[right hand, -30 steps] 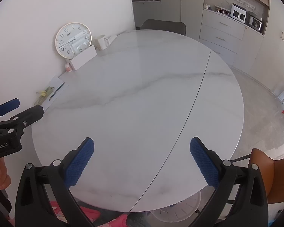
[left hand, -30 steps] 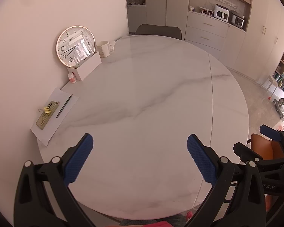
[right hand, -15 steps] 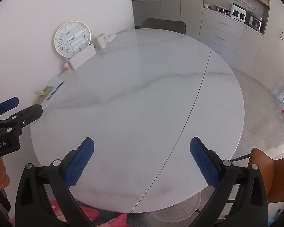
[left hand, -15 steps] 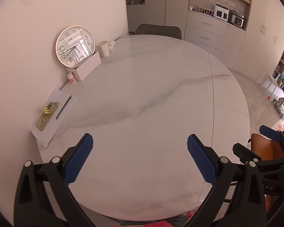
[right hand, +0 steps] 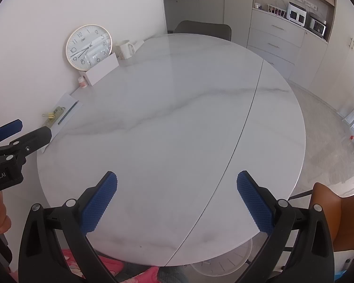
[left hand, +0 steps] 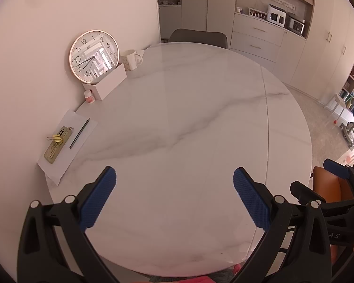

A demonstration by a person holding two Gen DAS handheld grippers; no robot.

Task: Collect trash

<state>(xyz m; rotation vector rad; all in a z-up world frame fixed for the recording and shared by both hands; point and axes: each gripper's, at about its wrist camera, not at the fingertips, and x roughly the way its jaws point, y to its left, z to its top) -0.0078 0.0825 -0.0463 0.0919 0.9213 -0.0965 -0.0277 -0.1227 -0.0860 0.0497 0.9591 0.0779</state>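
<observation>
My left gripper (left hand: pixel 174 179) is open and empty above the near edge of the round white marble table (left hand: pixel 200 118). My right gripper (right hand: pixel 177 184) is also open and empty above the near edge of the same table (right hand: pixel 188 118). No loose trash shows on the table top. A white bin (right hand: pixel 224 261) stands on the floor under the table's near edge in the right wrist view. The left gripper also shows at the left edge of the right wrist view (right hand: pixel 18 136), and the right gripper at the right edge of the left wrist view (left hand: pixel 318 181).
Along the wall on the left stand a round clock (left hand: pixel 94 56), a white box (left hand: pixel 111 81), a white mug (left hand: pixel 132 59) and a small bottle (left hand: pixel 89 96). A paper sheet (left hand: pixel 66 146) carries a pen, a phone and a binder clip. An orange chair (right hand: pixel 342 212) is at the right.
Both views have shifted very slightly; the grippers stay open and nothing on the table has moved.
</observation>
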